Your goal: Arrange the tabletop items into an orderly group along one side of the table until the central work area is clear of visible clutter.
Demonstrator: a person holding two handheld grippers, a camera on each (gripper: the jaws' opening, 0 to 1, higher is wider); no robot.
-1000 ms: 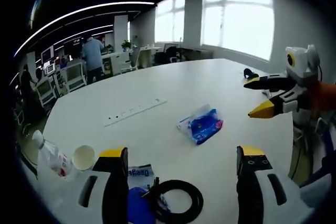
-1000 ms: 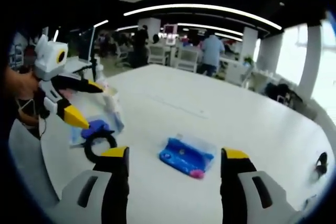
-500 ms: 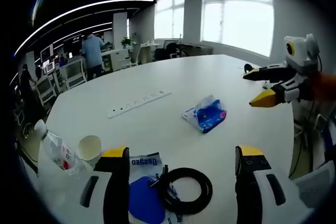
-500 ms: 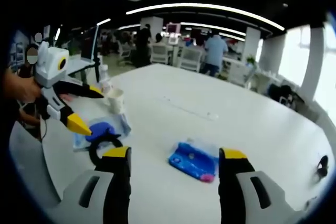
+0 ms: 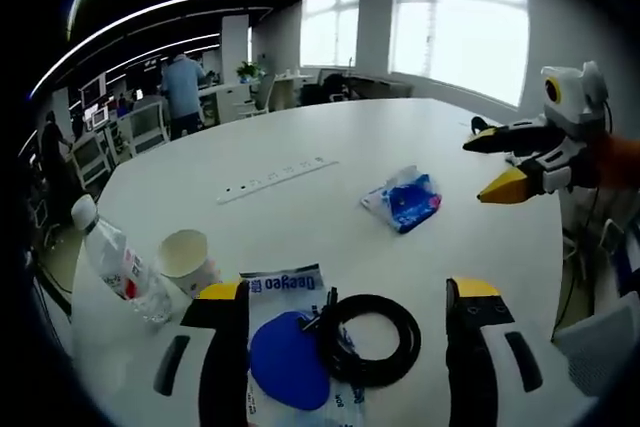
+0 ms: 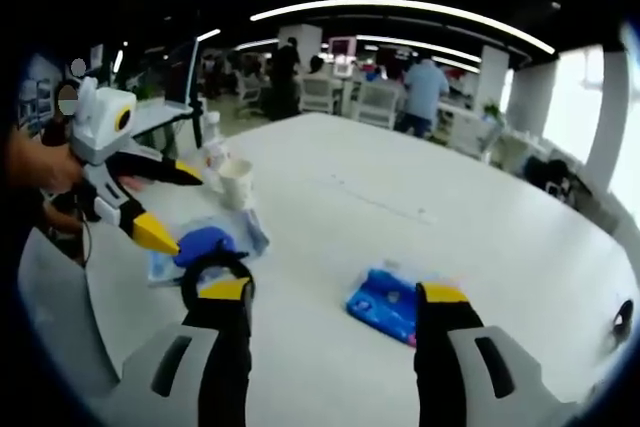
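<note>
A blue snack pack [image 5: 403, 201] in clear wrap is seen lying flat near mid bench [image 5: 330, 127], well apart from the other items. A black cable coil [image 5: 367, 339] is laid partly over a flat clear bag w/ a blue disc [image 5: 288, 357], printed text visible on the bag; both sit at the bench edge between the left gripper [image 5: 347, 299] fingers as framed. A paper cup [image 5: 186, 260] stands upright just beside the bag, and a plastic bottle [image 5: 112, 261] w/ red label is tilted next to the cup.

Left gripper is held spread apart, nothing grasped. Right gripper [image 6: 332, 299] is likewise parted and empty, hovering above the bench w/ the snack pack [image 6: 385, 303] just ahead.

In the left gripper view a white power strip [image 5: 276, 178] is shown across the bench, plus the right gripper [image 5: 503, 164] entering from the right, jaws apart. In the right gripper view the left gripper [image 6: 168, 204] is seen from the left, over the bag, w/ a hand [image 6: 35, 162] on it; cup [image 6: 237, 183] beyond it.

Bench is white and rounded. Room is an open office: ceiling strip lights, large windows, desks, chairs, people standing in bkgd.
</note>
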